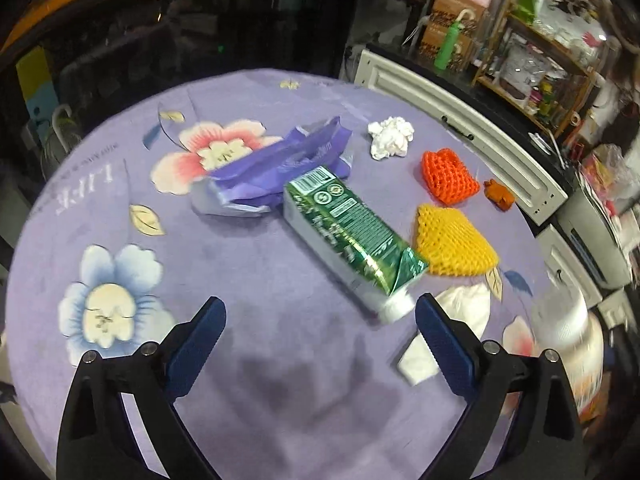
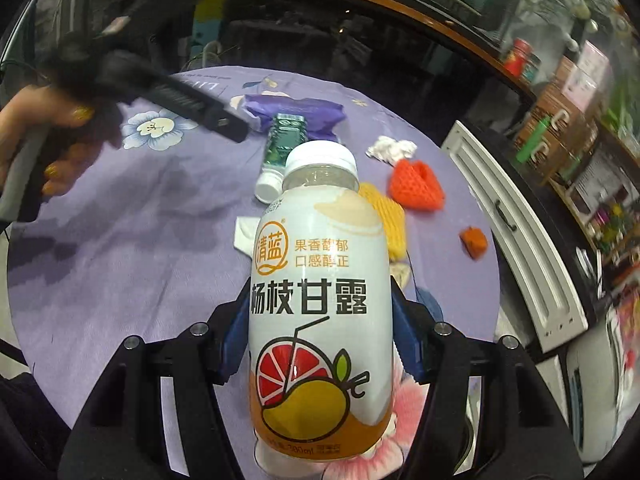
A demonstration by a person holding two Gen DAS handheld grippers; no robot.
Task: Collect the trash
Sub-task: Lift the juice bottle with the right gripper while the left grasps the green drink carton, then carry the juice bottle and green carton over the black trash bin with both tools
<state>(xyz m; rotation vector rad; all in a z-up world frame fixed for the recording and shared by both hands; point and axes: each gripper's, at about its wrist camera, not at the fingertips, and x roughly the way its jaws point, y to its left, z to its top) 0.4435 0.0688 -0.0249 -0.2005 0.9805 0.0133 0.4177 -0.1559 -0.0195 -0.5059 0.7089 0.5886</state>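
The right gripper (image 2: 320,344) is clamping a white drink bottle (image 2: 320,300) across its belly, the blue pads (image 2: 406,344) pressing on either side so that the capped neck is pointing away from the camera and the bottle is riding clear of the table; a grip at the widest part is probably keeping the smooth body from slipping while it is carried off as trash. The left gripper (image 1: 318,332) is hanging above the purple flowered tablecloth (image 1: 260,288) with its jaws spread wide and nothing between them, apparently readied for the next piece.

Just beyond its fingertips, a green carton (image 1: 348,232) with a white cap is lying on its side, its far end resting against a crumpled purple wrapper (image 1: 280,168). A flat white paper (image 1: 460,320) is lying just beside the right-hand finger. Further out, a yellow foam net (image 1: 456,242) is touching the carton's near corner, with an orange foam net (image 1: 448,182), a white tissue wad (image 1: 390,142) and a small orange scrap (image 1: 499,196) scattered toward the table's edge. These remaining pieces are lying loose and unsorted, suggesting that collection is at an early stage. In the right wrist view, a person's hand (image 2: 36,136) is gripping the left tool's handle at the frame's left.
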